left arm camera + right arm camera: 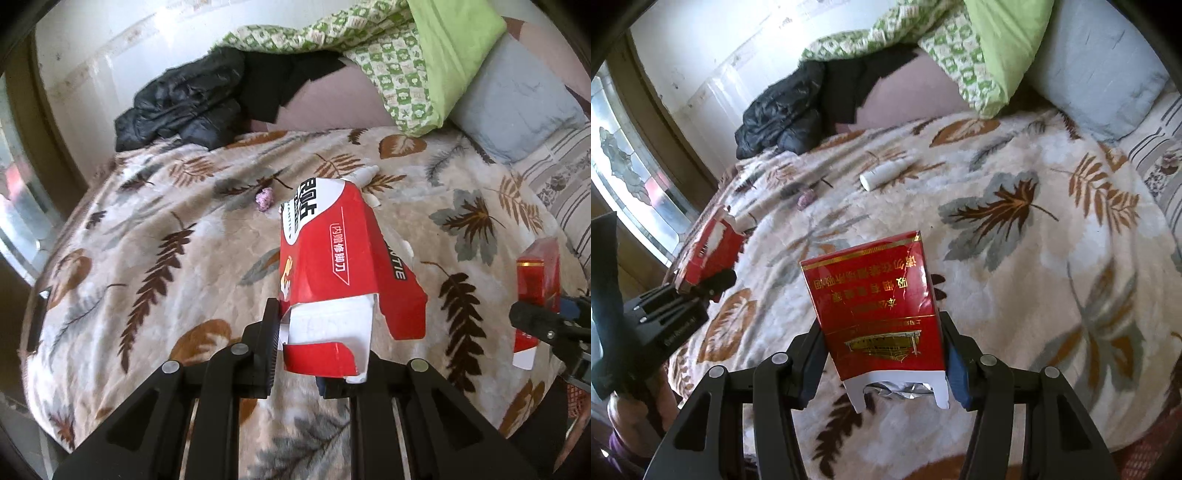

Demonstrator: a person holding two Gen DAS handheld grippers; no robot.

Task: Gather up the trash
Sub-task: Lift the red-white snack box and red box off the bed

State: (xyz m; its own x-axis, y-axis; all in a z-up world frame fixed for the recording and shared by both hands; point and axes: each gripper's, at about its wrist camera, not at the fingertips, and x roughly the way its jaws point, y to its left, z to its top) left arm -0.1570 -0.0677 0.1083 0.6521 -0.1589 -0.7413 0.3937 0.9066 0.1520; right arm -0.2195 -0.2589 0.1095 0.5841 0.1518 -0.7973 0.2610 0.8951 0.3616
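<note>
Above the bed (155, 236), with its leaf-patterned blanket, both tongs hold trash off the covers. The left tongs (317, 354) pinch the torn, open end of a red and white carton (332, 251), its flaps bent and its printed face pointing away toward the far side of the bed. In the right wrist view the same carton (713, 251) shows at the left edge, held by the left tongs (701, 284) above the blanket's edge. The right tongs (882, 354) are closed on a red cigarette pack (875, 295) with gold lettering, gripped at its white lower end where crumpled silver foil shows; the blue pads (956, 373) press against its sides. From the left wrist camera that pack (535, 284) appears at the right edge, held upright by the right tongs (543, 317), well apart from the carton.

On the blanket beyond them lies a small white bottle (882, 175) on its side, and near it a crumpled pink-purple wrapper (265, 198). At the far side of the bed sit a black jacket (177, 110), a green checked quilt (391, 62) and a grey pillow (517, 103).
</note>
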